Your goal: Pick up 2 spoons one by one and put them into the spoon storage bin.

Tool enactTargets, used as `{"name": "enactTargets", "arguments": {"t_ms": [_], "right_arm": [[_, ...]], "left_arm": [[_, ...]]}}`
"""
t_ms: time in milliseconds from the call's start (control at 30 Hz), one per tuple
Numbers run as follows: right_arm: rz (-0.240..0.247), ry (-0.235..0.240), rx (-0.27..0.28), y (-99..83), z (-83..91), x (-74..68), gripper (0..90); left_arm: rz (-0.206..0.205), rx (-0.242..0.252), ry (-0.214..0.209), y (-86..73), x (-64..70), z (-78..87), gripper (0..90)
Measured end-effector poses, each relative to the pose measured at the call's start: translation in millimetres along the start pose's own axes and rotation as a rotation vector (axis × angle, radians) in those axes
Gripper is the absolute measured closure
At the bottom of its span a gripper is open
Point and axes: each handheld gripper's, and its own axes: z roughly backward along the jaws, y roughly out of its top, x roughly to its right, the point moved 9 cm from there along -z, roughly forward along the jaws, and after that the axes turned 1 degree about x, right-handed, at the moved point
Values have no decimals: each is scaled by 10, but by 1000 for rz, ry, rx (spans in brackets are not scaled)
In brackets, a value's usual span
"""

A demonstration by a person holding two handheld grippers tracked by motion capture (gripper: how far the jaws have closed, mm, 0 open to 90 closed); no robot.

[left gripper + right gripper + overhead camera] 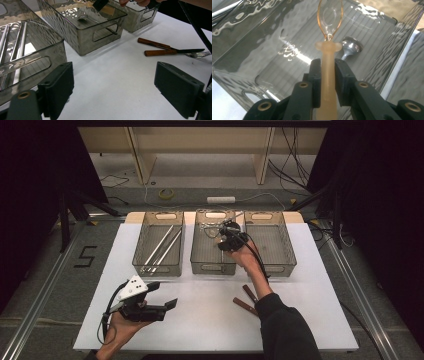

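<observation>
nearest the person, the left gripper rests low over the front-left part of the white table, held in the left hand, its jaws standing wide apart with nothing between them; in the left gripper view only bare tabletop lies between the two black pads. a grey three-cornered plate with small dark dots sits on top of it.

a little farther in, to the right, two wooden-handled knives lie on the table just beside the person's dark sleeve; in the left gripper view a metal fork lies touching the blade end of the nearer one.

beyond them stand three smoky see-through bins in a row. the left bin holds long metal rods. the right gripper hangs over the middle bin, jaws closed narrow on the pale handle of a clear plastic spoon, whose bowl points away, above the bin's floor. a metal spoon lies on that floor just beyond. the right bin stands beside.

on the floor left of the table, dark tape forms the figure "5". farther back lie a roll of yellow tape and a white power strip. no brand or label can be read on the bins or cutlery.
</observation>
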Motion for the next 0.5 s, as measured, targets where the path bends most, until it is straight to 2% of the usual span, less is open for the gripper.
{"name": "enactTargets", "arguments": {"t_ms": [167,233,300,500], "right_arm": [[-4,-15,-3,18,-38,27,758],[-11,2,-4,28,-43,18,643],[-19,5,-5,41,-22,10,617],[-29,28,43,92,100,-3,554]], "left_arm": [[1,0,-1,1,1,0,155],[4,1,0,1,1,1,154],[5,1,0,1,0,1,155],[2,1,1,0,3,2,155]]}}
